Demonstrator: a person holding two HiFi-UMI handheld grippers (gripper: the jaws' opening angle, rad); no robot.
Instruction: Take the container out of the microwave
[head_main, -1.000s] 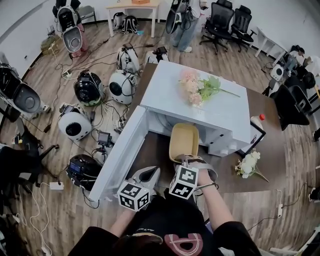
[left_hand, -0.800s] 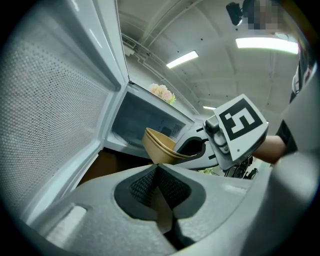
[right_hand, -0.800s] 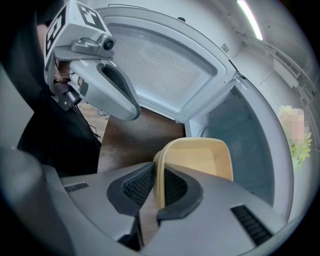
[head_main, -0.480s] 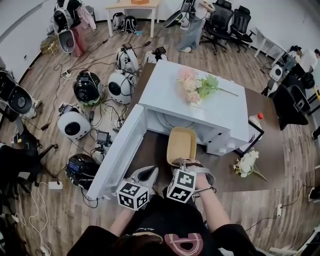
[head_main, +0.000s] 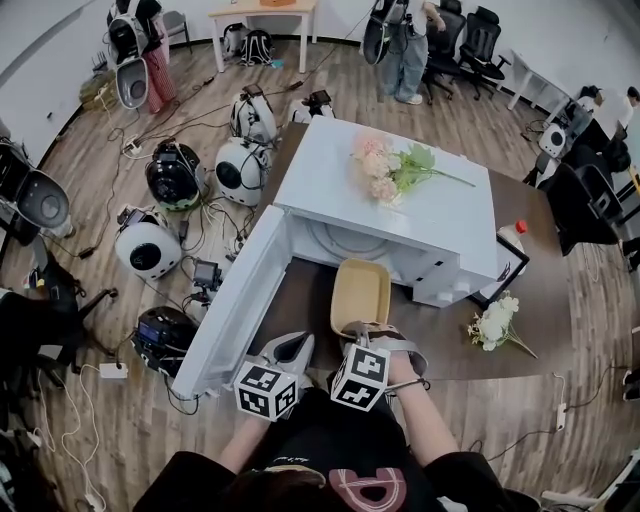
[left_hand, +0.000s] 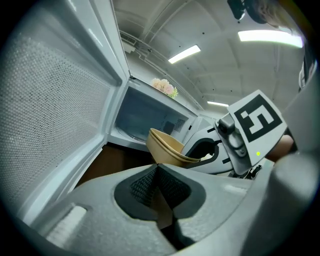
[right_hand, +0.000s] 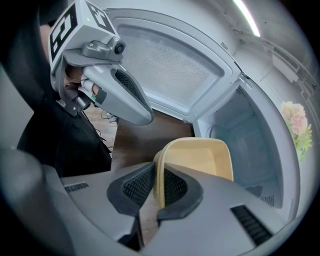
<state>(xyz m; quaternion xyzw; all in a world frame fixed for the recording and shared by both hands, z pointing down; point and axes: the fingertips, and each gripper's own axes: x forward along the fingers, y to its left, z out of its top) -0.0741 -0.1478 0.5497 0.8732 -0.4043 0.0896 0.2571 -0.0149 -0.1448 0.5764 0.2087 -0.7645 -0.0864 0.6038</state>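
The tan container (head_main: 360, 293) sits half out of the white microwave (head_main: 400, 215), above the brown table (head_main: 545, 300). The microwave's door (head_main: 235, 310) swings open to the left. My right gripper (head_main: 364, 330) is shut on the container's near rim; in the right gripper view (right_hand: 159, 187) the pads (right_hand: 140, 186) pinch the container's (right_hand: 200, 160) wall. My left gripper (head_main: 288, 350) hovers beside it, by the door's lower edge, shut on nothing (left_hand: 158, 187). From the left gripper view the container (left_hand: 167, 150) shows tilted, in front of the open cavity.
Pink flowers (head_main: 385, 170) lie on top of the microwave. White flowers (head_main: 495, 325), a red-capped bottle (head_main: 514, 238) and a black-framed tablet (head_main: 505, 275) are on the table at the right. Round robot heads (head_main: 150, 248) and cables litter the floor at the left.
My right gripper has drawn the container a little toward me, further out of the microwave. The left gripper has stayed where it was.
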